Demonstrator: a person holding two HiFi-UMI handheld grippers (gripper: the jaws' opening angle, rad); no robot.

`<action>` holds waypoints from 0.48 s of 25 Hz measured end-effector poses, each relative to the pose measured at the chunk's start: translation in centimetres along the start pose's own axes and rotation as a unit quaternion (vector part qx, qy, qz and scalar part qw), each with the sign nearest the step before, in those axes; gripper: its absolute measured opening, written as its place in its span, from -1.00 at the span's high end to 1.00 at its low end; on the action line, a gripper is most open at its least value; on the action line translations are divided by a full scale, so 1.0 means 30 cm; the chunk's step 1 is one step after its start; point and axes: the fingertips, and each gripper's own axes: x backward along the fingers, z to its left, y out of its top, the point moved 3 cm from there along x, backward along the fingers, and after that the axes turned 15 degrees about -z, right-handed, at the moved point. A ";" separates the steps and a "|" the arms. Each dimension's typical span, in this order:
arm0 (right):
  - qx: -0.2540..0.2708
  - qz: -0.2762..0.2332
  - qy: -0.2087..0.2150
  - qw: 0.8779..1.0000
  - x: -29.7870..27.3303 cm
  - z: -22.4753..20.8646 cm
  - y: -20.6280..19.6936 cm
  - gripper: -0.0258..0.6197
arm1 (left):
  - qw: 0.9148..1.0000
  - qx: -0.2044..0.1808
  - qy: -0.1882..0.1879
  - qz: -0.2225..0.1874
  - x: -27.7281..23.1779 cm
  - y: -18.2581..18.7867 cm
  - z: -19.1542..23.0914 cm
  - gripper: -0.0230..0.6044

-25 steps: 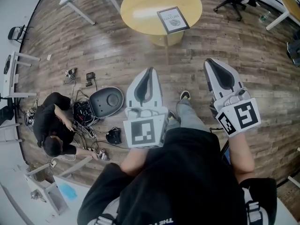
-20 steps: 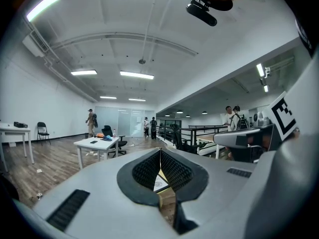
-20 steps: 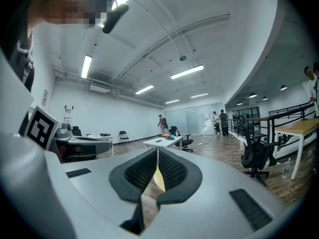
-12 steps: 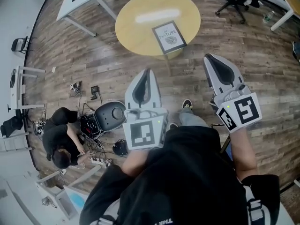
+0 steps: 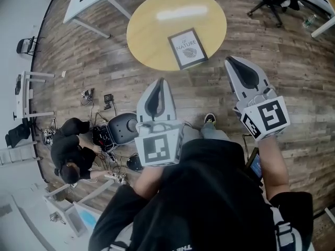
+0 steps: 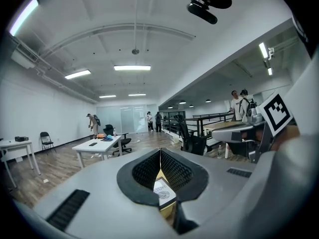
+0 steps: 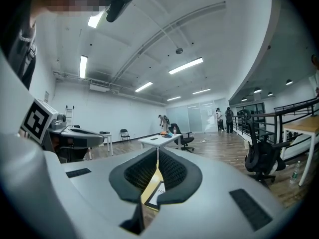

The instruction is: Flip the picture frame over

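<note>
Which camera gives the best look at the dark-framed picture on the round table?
The head view: the whole dark-framed picture lies face up on the round yellow table. Each gripper view shows only a small, partly hidden sliver.

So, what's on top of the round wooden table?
One picture frame lies flat on the round table, toward its near edge, printed side up. The pale streak farther back is light glare. The frame's back and the tabletop under it are covered.
</note>
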 end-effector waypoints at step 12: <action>0.053 0.093 0.104 0.989 -0.132 -0.013 -0.257 0.85 | 0.999 -0.004 -0.002 0.035 -0.090 -0.160 0.044 0.85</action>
